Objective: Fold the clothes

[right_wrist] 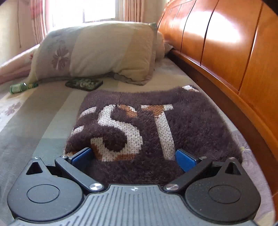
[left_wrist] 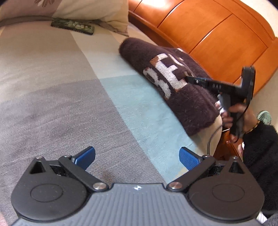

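sweater [right_wrist: 152, 125] lettering partly folded under, near edge hidden behind right gripper [right_wrist: 133, 156], person's hand [left_wrist: 243, 114] blurred

Bedroom with a bed under a striped grey, cream and pale blue cover [left_wrist: 52, 87], an orange wooden headboard [right_wrist: 225, 52] shining with sunlight, a flowered pillow [right_wrist: 97, 52], and a bright curtained window [right_wrist: 83, 10] behind.
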Action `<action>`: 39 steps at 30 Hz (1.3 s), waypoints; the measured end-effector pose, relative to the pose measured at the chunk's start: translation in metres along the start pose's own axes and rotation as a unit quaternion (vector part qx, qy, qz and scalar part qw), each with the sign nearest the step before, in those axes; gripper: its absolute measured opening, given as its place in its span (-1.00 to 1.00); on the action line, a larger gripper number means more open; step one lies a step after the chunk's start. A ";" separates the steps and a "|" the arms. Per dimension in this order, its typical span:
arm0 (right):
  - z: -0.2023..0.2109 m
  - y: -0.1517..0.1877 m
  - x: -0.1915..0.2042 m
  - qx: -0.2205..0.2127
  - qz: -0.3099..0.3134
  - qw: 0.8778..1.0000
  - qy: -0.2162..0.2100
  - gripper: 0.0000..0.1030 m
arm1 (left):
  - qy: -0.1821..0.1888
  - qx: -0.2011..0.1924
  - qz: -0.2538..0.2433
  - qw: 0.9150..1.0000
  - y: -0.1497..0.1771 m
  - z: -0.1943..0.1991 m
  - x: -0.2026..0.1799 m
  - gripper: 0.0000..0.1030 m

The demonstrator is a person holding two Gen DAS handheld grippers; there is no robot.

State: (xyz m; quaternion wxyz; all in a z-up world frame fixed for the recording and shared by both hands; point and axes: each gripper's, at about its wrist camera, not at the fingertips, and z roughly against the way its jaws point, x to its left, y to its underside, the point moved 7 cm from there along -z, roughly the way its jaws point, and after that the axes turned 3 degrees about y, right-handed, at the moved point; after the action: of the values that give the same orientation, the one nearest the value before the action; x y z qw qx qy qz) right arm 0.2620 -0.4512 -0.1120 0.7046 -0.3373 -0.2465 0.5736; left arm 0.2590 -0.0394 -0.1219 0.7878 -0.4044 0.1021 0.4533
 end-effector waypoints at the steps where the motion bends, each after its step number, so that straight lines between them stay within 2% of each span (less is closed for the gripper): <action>1: 0.008 -0.009 0.002 -0.016 0.010 1.000 0.002 1.00 | 0.003 -0.002 0.001 1.000 -0.001 -0.001 0.001 0.98; 4: 0.002 -0.033 -0.012 -0.039 0.002 0.999 0.038 1.00 | -0.004 -0.007 0.013 1.000 -0.001 -0.003 0.006 0.98; 6: -0.020 -0.041 -0.031 -0.026 -0.028 0.998 0.048 1.00 | -0.009 -0.007 0.016 1.000 0.001 -0.005 0.008 0.98; 8: -0.051 -0.036 -0.036 0.002 -0.050 0.998 0.034 1.00 | -0.012 -0.005 0.013 1.000 0.003 -0.004 0.008 0.97; 12: -0.073 -0.035 -0.017 0.021 -0.022 0.999 0.035 1.00 | -0.026 0.000 0.009 1.000 0.007 0.002 0.012 0.98; 15: -0.049 -0.040 -0.013 0.026 -0.036 0.999 0.028 1.00 | -0.040 -0.005 0.003 0.999 0.008 0.006 0.012 0.97; 18: 0.004 -0.030 0.011 -0.023 -0.017 0.999 0.027 1.00 | -0.048 -0.010 -0.013 0.999 0.008 0.008 0.009 0.98; 20: 0.030 -0.010 0.018 -0.042 0.018 0.998 0.041 1.00 | -0.058 -0.011 -0.033 0.998 0.009 0.007 0.005 0.98; 22: 0.040 0.015 0.010 -0.032 0.016 0.998 0.059 1.00 | -0.066 -0.009 -0.052 0.996 0.011 0.005 0.002 0.98; 25: 0.051 0.046 -0.013 -0.023 -0.050 0.997 0.048 1.00 | -0.069 -0.002 -0.079 0.994 0.014 0.000 -0.005 0.98; 27: 0.067 0.051 -0.010 -0.040 -0.074 0.995 0.050 1.00 | -0.071 0.002 -0.096 0.993 0.016 -0.002 -0.009 0.98; 30: 0.087 0.057 0.011 -0.071 -0.077 0.993 0.048 1.00 | -0.076 0.015 -0.104 0.992 0.019 -0.008 -0.010 0.98; 31: 0.087 0.060 0.021 -0.075 -0.070 0.994 0.039 1.00 | -0.077 0.019 -0.104 0.991 0.020 -0.009 -0.010 0.98; 34: 0.080 0.080 0.038 -0.057 -0.033 0.996 0.067 1.00 | -0.078 0.028 -0.104 0.991 0.023 -0.012 -0.010 0.98; 39: 0.105 0.079 0.032 -0.084 -0.078 0.991 0.072 1.00 | -0.081 0.025 -0.102 0.991 0.022 -0.011 -0.006 0.98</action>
State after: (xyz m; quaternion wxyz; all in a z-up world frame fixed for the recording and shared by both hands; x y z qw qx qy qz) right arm 0.1408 -0.3911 -0.1051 0.7319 -0.4155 -0.2683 0.4687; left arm 0.2403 -0.0461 -0.1379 0.8451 -0.3553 0.0077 0.3993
